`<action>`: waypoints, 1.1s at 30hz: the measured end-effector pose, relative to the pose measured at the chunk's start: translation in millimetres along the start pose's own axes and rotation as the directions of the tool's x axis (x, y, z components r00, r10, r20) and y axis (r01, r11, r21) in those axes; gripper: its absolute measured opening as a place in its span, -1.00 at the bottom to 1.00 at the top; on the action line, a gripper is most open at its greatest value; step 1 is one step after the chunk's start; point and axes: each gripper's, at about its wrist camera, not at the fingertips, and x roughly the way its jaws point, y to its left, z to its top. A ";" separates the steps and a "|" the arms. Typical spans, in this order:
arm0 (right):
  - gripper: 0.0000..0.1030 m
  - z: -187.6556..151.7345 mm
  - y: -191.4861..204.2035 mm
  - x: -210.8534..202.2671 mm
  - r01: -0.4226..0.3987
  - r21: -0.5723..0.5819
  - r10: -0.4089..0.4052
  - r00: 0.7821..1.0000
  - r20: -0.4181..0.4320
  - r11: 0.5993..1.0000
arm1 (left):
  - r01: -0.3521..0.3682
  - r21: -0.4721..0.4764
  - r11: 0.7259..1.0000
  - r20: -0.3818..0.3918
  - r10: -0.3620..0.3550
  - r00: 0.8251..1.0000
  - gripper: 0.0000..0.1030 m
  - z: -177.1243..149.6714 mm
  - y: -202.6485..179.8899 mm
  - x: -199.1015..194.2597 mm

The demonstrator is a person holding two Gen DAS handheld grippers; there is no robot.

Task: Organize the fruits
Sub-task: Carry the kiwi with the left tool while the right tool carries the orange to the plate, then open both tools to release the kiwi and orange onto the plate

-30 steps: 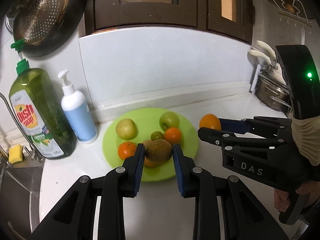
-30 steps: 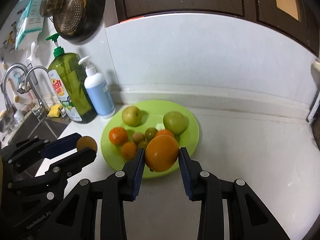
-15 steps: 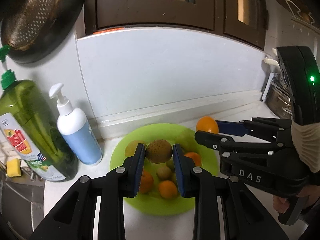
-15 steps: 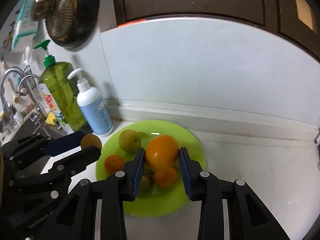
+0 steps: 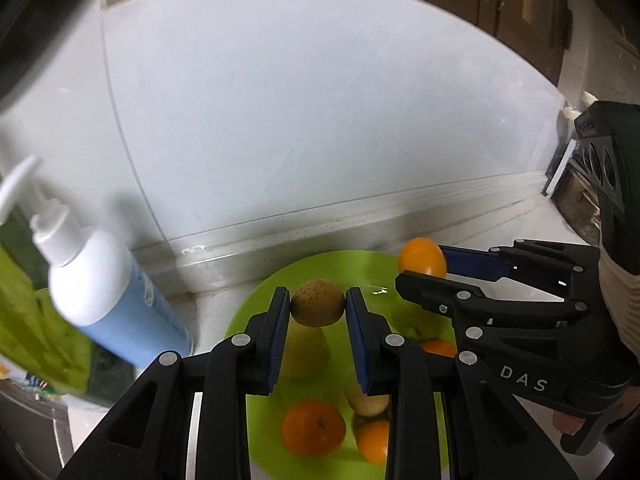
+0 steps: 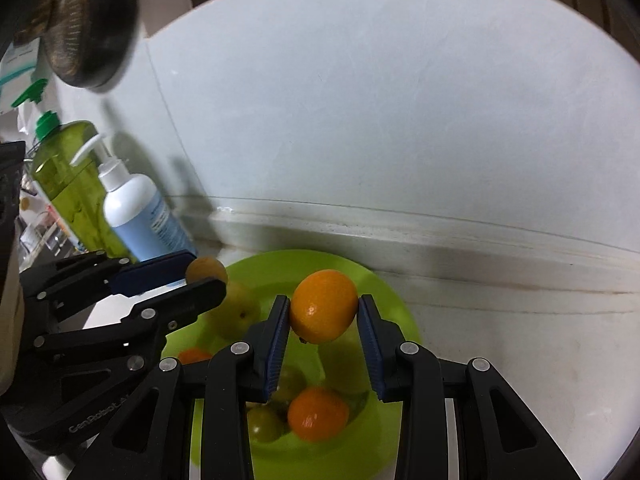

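A brownish kiwi-like fruit [image 5: 317,307] was pinched in the left claw [image 5: 317,310], and an orange [image 6: 323,306] was pinched in the right claw [image 6: 323,314]; both were held in the air above the green plate [image 6: 384,292], where an apple, mandarins and smaller green fruit lay. For the step to be done well, each fruit should be lowered over a bare part of the plate and released only once supported, so that it is not sent rolling onto the white tabletop [image 6: 520,344]. Both claws were pointed toward the wall, side by side, angled slightly inward. The soap bottle [image 6: 140,212] was close on the left.
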 end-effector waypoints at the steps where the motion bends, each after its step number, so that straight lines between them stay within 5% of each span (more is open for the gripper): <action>1: -0.31 1.5 -1.6 4.6 0.001 0.004 -0.001 1.000 -0.005 1.000 | 0.002 0.001 1.000 -0.006 -0.002 1.000 -0.44 1.1 0.9 4.2; 17: -0.31 3.7 -14.6 22.4 -0.009 0.016 0.010 0.999 -0.042 1.000 | -0.001 0.003 1.000 -0.034 0.001 0.999 -0.35 4.4 4.8 22.4; 33: -0.13 -26.2 12.4 -49.3 0.048 -0.001 -0.048 0.997 0.056 0.999 | -0.127 -0.022 0.992 0.054 0.128 0.990 -0.17 -33.1 -2.9 -62.8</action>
